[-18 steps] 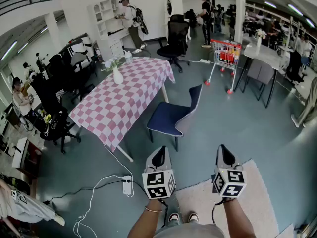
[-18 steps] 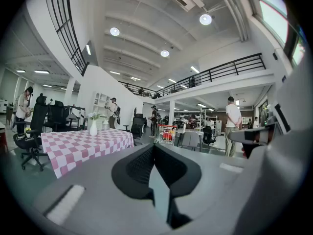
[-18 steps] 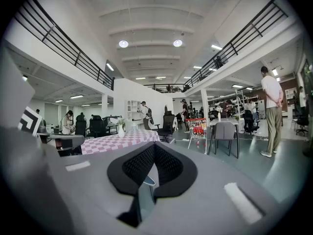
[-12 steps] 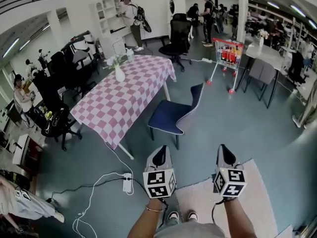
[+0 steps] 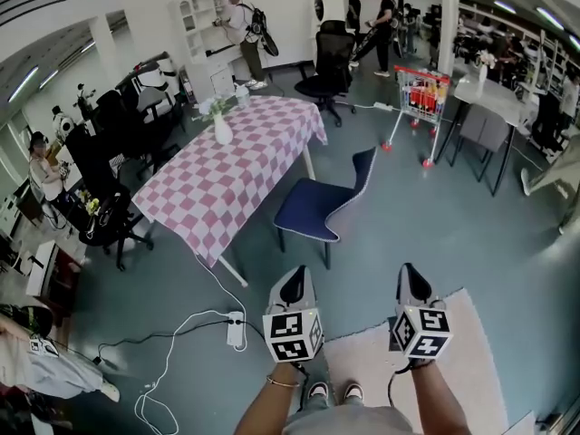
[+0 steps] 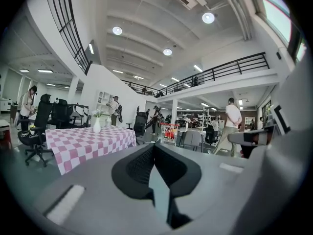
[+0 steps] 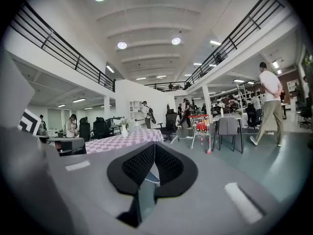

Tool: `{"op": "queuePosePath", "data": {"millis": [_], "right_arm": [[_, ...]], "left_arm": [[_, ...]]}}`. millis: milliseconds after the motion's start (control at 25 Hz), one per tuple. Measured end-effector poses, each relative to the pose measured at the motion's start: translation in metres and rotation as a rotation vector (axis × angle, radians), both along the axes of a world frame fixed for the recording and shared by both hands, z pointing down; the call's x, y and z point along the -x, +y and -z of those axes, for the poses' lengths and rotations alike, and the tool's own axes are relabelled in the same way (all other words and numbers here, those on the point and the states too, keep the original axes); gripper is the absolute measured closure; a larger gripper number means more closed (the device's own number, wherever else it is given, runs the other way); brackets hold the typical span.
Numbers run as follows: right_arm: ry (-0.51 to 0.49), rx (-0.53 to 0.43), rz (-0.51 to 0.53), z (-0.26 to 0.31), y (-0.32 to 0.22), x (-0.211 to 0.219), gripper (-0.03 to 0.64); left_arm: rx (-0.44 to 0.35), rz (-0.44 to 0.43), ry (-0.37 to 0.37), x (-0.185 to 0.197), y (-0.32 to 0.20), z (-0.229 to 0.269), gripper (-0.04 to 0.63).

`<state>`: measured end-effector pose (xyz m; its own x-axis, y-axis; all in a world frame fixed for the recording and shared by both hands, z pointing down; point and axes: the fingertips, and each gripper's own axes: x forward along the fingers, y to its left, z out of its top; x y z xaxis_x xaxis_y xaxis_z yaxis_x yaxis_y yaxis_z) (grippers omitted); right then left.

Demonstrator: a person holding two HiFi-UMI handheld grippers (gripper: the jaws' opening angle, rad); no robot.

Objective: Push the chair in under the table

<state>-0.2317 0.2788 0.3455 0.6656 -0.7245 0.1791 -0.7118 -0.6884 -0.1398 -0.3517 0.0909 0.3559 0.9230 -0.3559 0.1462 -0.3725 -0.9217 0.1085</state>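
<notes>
A dark blue chair point(image 5: 319, 208) with a grey-edged back stands on the floor, pulled out from the right side of a table point(image 5: 231, 178) covered in a pink-and-white checked cloth. A white vase point(image 5: 222, 133) with flowers sits on the table's far end. My left gripper point(image 5: 292, 281) and right gripper point(image 5: 413, 279) are side by side low in the head view, both short of the chair and touching nothing. Both are shut and empty. The left gripper point(image 6: 153, 149) looks level past the table point(image 6: 93, 142). The right gripper point(image 7: 155, 149) faces the table point(image 7: 128, 138) too.
A power strip point(image 5: 235, 330) with white and black cables lies on the floor left of my left gripper. A pale rug point(image 5: 471, 361) is under my feet. A red shopping cart point(image 5: 418, 98), a black office chair point(image 5: 326, 64) and a grey table point(image 5: 485, 105) stand beyond. Several people move about at the back.
Both grippers stay where they were, still shut. The head view has drifted slightly, and the people at the back have walked on. The chair has not moved.
</notes>
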Motion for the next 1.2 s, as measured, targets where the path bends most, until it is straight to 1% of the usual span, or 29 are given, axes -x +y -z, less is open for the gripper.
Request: {"op": "queuePosePath", "data": {"millis": [240,320,440,560,680,840,1040,1200], "right_arm": [[-0.009,-0.001,0.015,0.000,-0.001,-0.001,0.598],[-0.011,-0.005,0.015,0.002,0.003,-0.007,0.582],[-0.019,-0.010,0.024,0.003,0.009,-0.015,0.519],[-0.021,-0.010,0.021,-0.003,0.004,-0.009,0.508],[-0.027,-0.009,0.020,-0.007,0.006,-0.010,0.508],[-0.043,0.000,0.024,-0.013,0.020,-0.022,0.508],[-0.042,0.022,0.037,-0.018,0.042,-0.045,0.509],[-0.077,0.021,0.009,-0.027,0.061,-0.073,0.509]], "left_arm": [[0.023,0.007,0.010,0.001,-0.004,0.003,0.592],[0.023,-0.004,0.012,-0.004,0.001,0.006,0.535],[0.018,-0.012,0.010,-0.014,0.011,0.009,0.520],[0.015,-0.025,0.002,-0.008,0.007,0.001,0.492],[0.013,-0.025,-0.016,-0.009,0.009,-0.005,0.491],[0.015,-0.010,-0.044,-0.016,0.018,-0.015,0.492],[0.032,0.043,-0.053,-0.023,0.022,-0.024,0.505],[0.034,0.065,-0.055,-0.036,0.025,-0.024,0.508]]}}
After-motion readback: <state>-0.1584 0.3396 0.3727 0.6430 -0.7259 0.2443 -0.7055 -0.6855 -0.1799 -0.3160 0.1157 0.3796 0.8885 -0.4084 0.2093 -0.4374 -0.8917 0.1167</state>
